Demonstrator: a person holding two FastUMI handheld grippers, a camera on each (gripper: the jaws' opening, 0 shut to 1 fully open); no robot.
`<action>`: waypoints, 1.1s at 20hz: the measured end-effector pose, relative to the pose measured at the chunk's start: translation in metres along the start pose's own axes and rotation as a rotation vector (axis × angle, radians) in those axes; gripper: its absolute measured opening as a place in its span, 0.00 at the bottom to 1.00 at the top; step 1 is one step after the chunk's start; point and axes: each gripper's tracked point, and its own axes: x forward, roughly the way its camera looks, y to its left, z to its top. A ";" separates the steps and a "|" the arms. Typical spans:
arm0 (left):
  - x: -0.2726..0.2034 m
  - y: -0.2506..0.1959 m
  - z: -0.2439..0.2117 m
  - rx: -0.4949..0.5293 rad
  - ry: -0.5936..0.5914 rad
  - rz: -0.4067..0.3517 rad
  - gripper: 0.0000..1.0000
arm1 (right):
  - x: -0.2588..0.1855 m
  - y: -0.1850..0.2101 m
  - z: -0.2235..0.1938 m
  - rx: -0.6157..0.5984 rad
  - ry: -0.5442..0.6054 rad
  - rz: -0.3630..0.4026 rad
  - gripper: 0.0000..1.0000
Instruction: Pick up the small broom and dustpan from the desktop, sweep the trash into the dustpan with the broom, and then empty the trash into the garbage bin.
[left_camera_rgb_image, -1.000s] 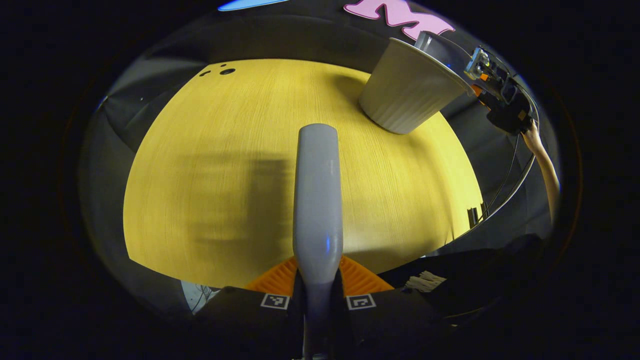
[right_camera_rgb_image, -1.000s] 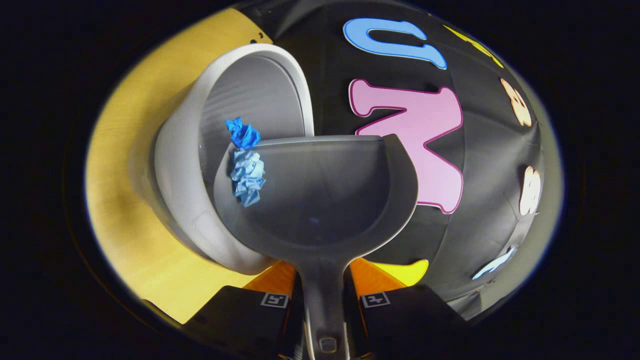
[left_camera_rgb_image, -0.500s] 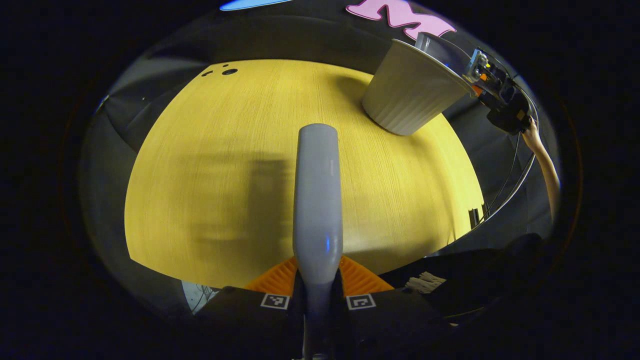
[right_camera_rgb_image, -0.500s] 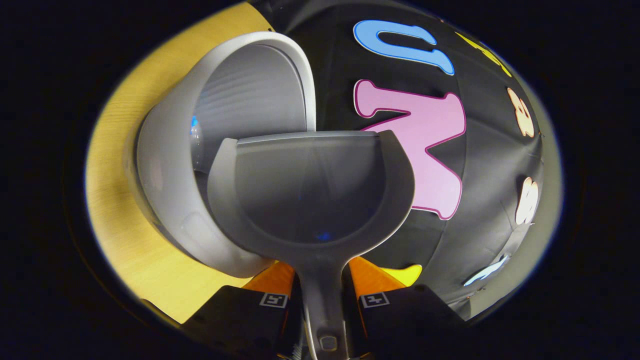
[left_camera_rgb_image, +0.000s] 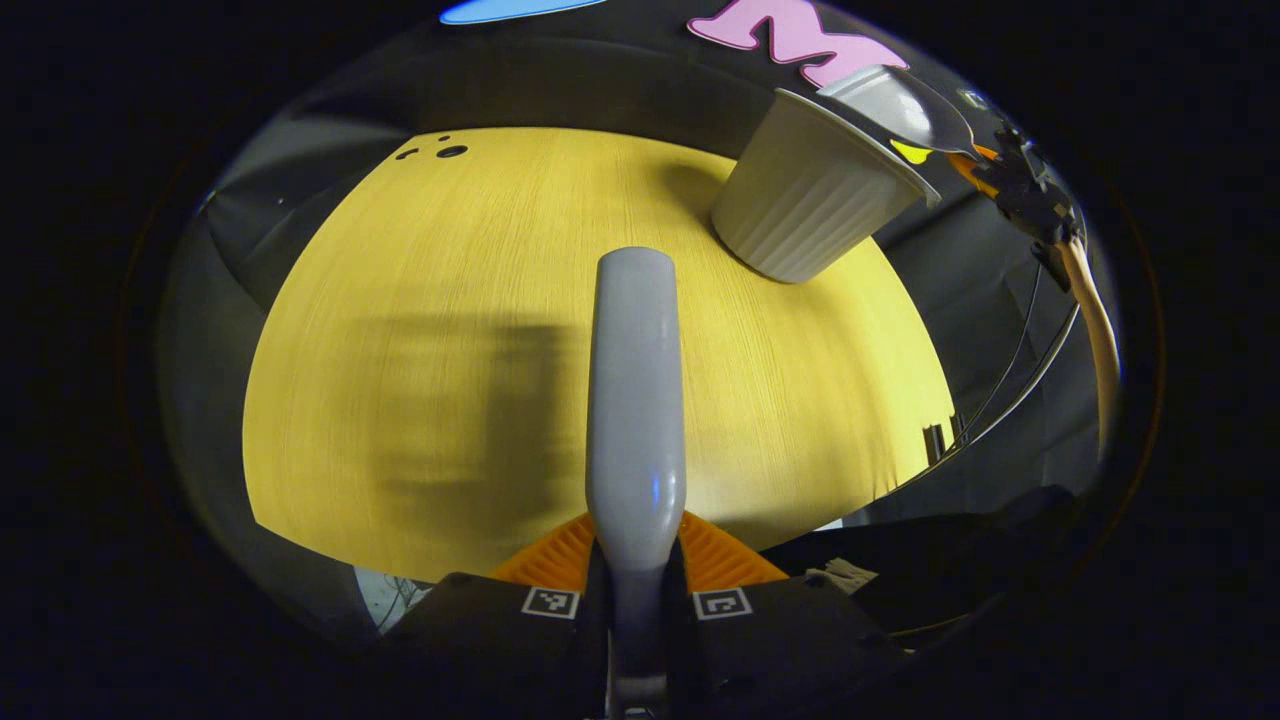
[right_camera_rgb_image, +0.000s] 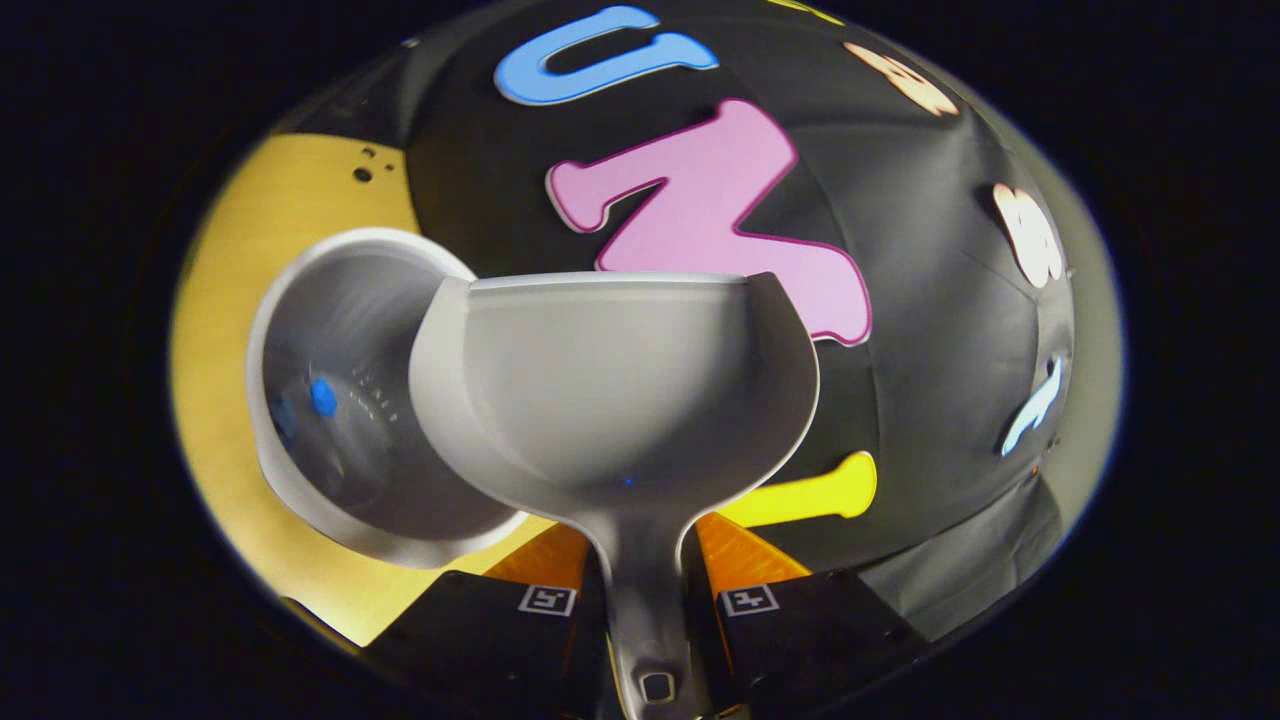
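Dustpan (right_camera_rgb_image: 610, 390) now leveller, mouth forward

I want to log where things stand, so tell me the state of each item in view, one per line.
Dustpan: empty, held above the bin's rim.
Garbage bin: upright on the table, blue trash inside.
Broom: held over the table.
Left tongs: shut on broom handle.
Right tongs: shut on dustpan handle.

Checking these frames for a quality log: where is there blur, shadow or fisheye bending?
Left gripper view: a soft double shadow lies on the table left of the sharp broom handle; the table edges bow. Right gripper view: the bin interior is smeared, its blue scraps fuzzy; the dustpan is crisp and evenly lit.
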 end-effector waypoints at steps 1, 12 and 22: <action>-0.001 0.002 0.001 -0.005 -0.004 -0.001 0.30 | -0.007 -0.006 0.004 0.056 0.004 0.007 0.43; -0.007 0.025 -0.007 -0.032 -0.041 0.037 0.27 | -0.117 0.007 0.052 0.705 -0.028 0.242 0.37; -0.008 0.045 -0.037 -0.078 -0.033 0.069 0.27 | -0.219 0.172 0.014 0.825 0.169 0.501 0.38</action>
